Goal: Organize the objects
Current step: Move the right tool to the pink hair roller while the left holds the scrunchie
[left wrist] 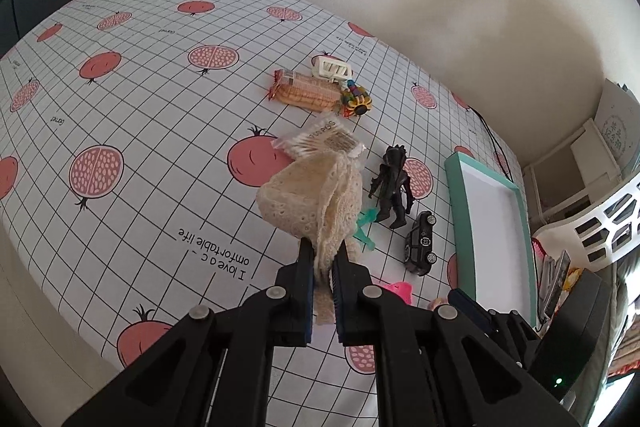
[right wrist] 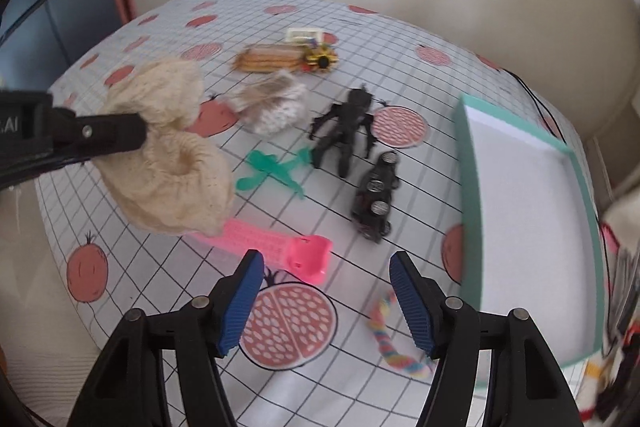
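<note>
1. We see the left gripper (left wrist: pixel 324 263) clenched on a cream knitted cloth (left wrist: pixel 312 199), which hangs bunched from between its fingers, lifted clear of the table (left wrist: pixel 140 99). In the right wrist view the same cloth (right wrist: pixel 168 155) droops to the left of the right gripper (right wrist: pixel 326 303), whose fingers stand spread wide with nothing between them.
2. We judge the step in hand to be the carrying of the cloth toward the teal-rimmed tray (left wrist: pixel 488 223), which lies to the right of the left fingers and holds nothing that we can see.
3. The next move, in our judgement, calls for a sweep rightward with the cloth kept high, then a release over the white floor of the tray (right wrist: pixel 520 211).
4. Between cloth and tray stand a black figure (left wrist: pixel 394 187) and a black toy car (left wrist: pixel 420 243); a trailing fold could topple them.
5. Just beyond the right fingers lies a pink comb-like tool (right wrist: pixel 276 247); between those fingers lies a striped braided cord (right wrist: pixel 388 335), close to the right fingertip.
6. Farther ahead lie a green plastic piece (right wrist: pixel 276 171), a packet of cotton swabs (left wrist: pixel 320 141), a biscuit packet (left wrist: pixel 306 91), a colourful round toy (left wrist: pixel 356 101) and a small white holder (left wrist: pixel 332 67).
</note>
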Demonstrator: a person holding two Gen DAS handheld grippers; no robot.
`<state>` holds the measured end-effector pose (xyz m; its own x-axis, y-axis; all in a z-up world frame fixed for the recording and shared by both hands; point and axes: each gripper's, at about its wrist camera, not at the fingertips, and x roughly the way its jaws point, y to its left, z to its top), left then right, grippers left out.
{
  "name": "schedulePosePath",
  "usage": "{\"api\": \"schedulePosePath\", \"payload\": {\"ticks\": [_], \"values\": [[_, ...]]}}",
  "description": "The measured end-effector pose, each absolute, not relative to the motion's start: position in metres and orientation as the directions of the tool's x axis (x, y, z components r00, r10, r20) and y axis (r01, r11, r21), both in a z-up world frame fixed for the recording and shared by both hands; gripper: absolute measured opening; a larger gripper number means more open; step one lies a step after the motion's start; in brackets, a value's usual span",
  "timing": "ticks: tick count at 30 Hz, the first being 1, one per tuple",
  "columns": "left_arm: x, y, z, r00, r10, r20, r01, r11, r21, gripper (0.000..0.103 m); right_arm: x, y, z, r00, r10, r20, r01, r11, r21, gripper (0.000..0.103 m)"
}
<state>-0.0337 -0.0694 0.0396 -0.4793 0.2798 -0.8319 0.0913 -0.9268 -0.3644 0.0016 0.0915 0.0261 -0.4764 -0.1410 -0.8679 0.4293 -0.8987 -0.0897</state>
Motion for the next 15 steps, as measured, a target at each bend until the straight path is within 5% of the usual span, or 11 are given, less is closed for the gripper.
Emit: {"api": "schedulePosePath", "payload": {"ticks": [15], "values": [[-0.044,-0.105,0.011,-0.411,0.242,-0.879,0.242,-0.901,-0.361,0.008,-0.017,0.05,0.006,-0.432,-0.202,-0.879,0.604,-0.789,-0.116,0.069]]}}
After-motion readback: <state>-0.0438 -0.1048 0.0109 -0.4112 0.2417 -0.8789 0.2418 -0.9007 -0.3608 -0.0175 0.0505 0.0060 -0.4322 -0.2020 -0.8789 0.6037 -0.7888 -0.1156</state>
